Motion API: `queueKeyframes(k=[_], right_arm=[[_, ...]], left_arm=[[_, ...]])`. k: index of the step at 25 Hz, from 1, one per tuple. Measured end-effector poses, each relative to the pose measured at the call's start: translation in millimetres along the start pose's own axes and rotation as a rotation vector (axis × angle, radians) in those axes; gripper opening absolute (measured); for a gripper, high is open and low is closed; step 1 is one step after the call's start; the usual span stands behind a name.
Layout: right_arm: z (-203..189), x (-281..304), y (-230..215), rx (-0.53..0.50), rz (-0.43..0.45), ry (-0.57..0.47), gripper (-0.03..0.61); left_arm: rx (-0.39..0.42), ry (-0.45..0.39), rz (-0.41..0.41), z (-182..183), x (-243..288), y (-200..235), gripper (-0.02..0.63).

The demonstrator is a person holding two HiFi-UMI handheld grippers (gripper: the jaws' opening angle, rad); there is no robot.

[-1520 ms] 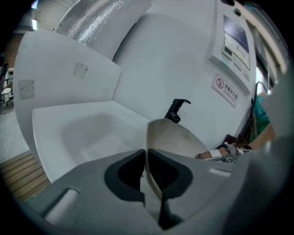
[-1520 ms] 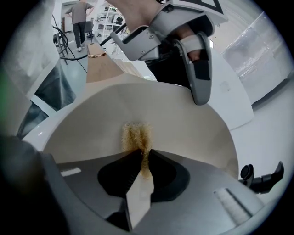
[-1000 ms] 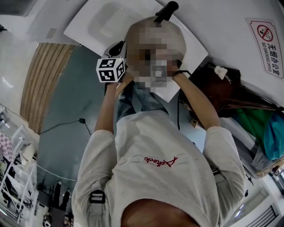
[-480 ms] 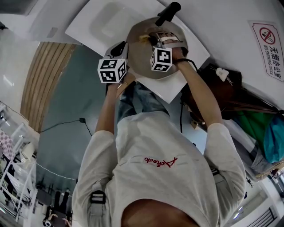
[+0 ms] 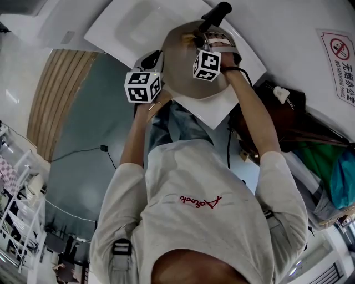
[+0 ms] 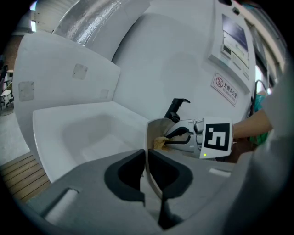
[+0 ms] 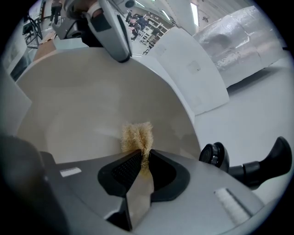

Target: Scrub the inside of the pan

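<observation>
Jaws of the left gripper are pinched shut on the thin metal rim of the pan, with the wall's edge running up between the two black pads. Jaws of the right gripper are closed too, clamped on a tuft of yellowish scrubber. Its frayed end pokes out past the tips and lies against the pan's pale inner surface. In the head view the pan sits on the corner of a white basin, its black handle pointing away from the person. The right gripper is inside the bowl and the left is at the rim beside it. A no-smoking sign shows at the far right.
</observation>
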State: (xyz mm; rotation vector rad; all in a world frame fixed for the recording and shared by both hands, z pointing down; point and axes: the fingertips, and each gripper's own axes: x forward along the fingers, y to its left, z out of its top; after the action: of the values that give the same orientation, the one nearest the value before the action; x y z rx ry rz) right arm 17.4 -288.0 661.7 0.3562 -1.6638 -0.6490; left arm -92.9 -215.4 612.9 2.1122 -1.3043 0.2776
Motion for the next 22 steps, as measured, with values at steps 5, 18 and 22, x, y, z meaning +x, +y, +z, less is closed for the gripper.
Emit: queueKeyframes(k=[5, 18, 22], right_arm=[[-5.5, 3.7, 3.7, 0.009, 0.018, 0.010, 0.064], [5.0, -17.8, 56.5, -0.084, 0.100, -0.010, 0.064], [7.9, -28.6, 73.3, -0.084, 0.138, -0.017, 0.063]], left_arm=[[-0.006, 0.005, 0.002, -1.8, 1.7, 1.2, 0.025], [-0.009, 0.008, 0.003, -2.4, 3.0, 4.1, 0.025], [-0.011, 0.008, 0.000, -2.4, 2.5, 1.8, 0.025]])
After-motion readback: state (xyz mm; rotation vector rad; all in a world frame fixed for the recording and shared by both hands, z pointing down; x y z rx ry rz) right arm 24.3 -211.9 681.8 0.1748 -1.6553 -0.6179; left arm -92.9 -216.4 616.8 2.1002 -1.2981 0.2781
